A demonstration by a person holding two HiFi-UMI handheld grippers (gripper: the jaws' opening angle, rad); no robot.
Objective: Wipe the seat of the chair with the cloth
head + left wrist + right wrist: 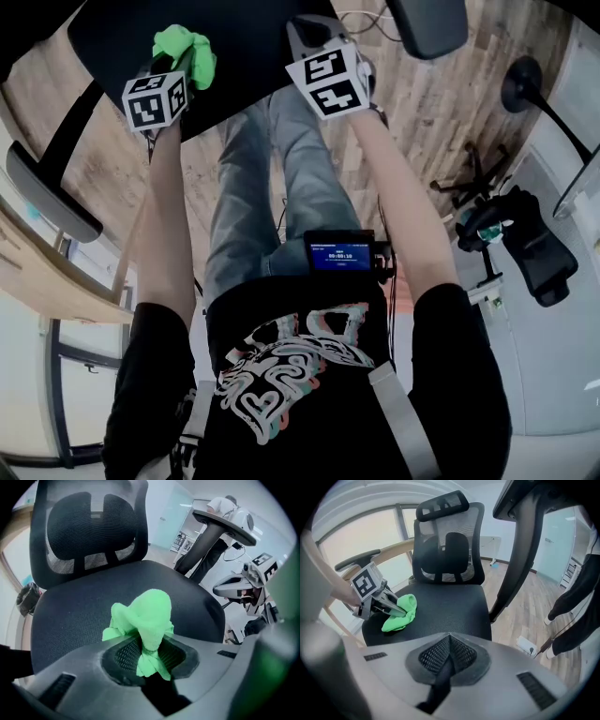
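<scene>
A black office chair seat (131, 33) fills the top of the head view. My left gripper (183, 58) is shut on a bunched bright green cloth (186, 47), which rests on the seat's left part. In the left gripper view the cloth (149, 613) bulges out of the left gripper (151, 657) over the seat (79, 616), below the mesh backrest (89, 531). The right gripper view shows the left gripper (396, 609) in the cloth (401, 617) on the seat (445, 609). My right gripper (449, 652) hovers shut and empty near the seat's front right, shown in the head view (307, 33).
The chair's armrests flank the seat, the left armrest (52, 192) and the right armrest (427, 23). A wooden desk edge (47, 277) runs on the left. A second black chair (525, 234) stands on the right. A power strip (528, 644) lies on the wooden floor beside a standing person (576, 606).
</scene>
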